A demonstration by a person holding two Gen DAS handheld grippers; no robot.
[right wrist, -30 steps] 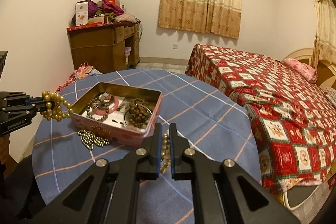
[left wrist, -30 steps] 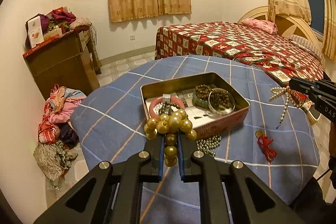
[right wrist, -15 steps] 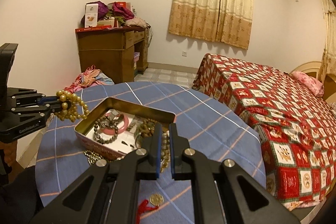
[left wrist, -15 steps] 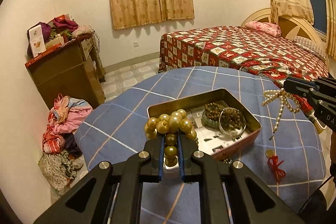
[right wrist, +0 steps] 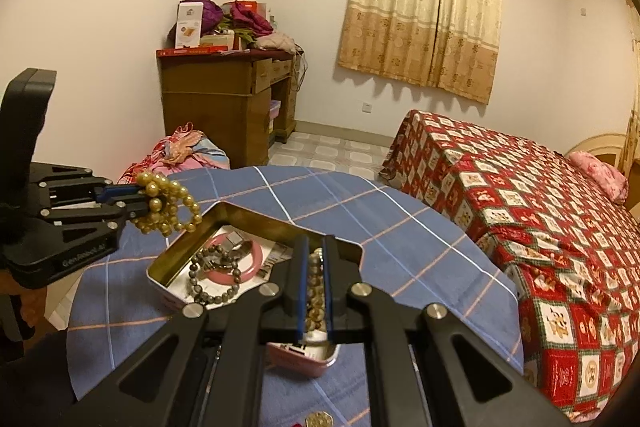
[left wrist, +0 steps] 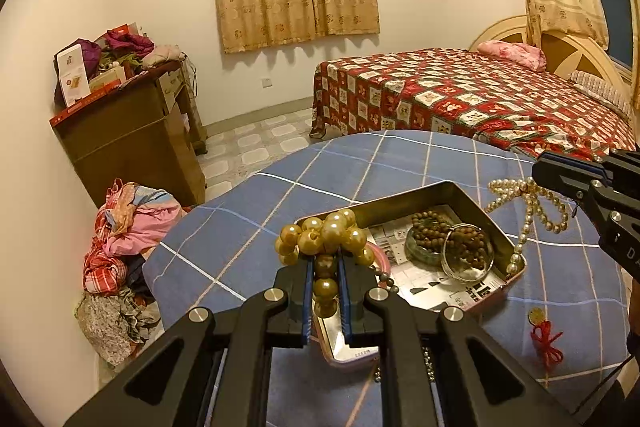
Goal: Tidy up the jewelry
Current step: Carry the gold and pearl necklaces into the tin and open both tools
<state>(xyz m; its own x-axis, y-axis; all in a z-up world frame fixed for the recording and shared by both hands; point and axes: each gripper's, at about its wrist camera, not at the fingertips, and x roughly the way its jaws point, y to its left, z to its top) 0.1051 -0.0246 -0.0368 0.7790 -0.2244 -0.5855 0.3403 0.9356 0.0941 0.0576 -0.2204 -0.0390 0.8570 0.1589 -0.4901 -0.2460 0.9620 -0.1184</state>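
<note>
My left gripper (left wrist: 325, 267) is shut on a gold bead bracelet (left wrist: 324, 235), held above the near left corner of an open tin box (left wrist: 464, 193). From the right wrist view the same gold bead bracelet (right wrist: 168, 205) hangs from the left gripper (right wrist: 138, 205) at the box's left edge. My right gripper (right wrist: 315, 267) is shut on a white pearl necklace (right wrist: 314, 291), which dangles over the tin box (right wrist: 224, 213). In the left wrist view the pearl necklace (left wrist: 528, 205) hangs from the right gripper (left wrist: 538, 169) above the box's right corner.
The box holds a pink bangle (right wrist: 256, 261), dark bead bracelets (right wrist: 216, 293) and a glass dish of brown beads (left wrist: 466, 253). It rests on a blue checked tablecloth (left wrist: 360, 163). A red tassel with a coin (left wrist: 544, 337) lies at the right. A bed (left wrist: 480, 95), a wooden cabinet (left wrist: 128, 139) and a clothes heap (left wrist: 128, 227) surround the table.
Both grippers have moved in over the tin box with their jewelry still clamped. The box now sits closer beneath them, and the loose metal beads have slipped behind the left gripper.
</note>
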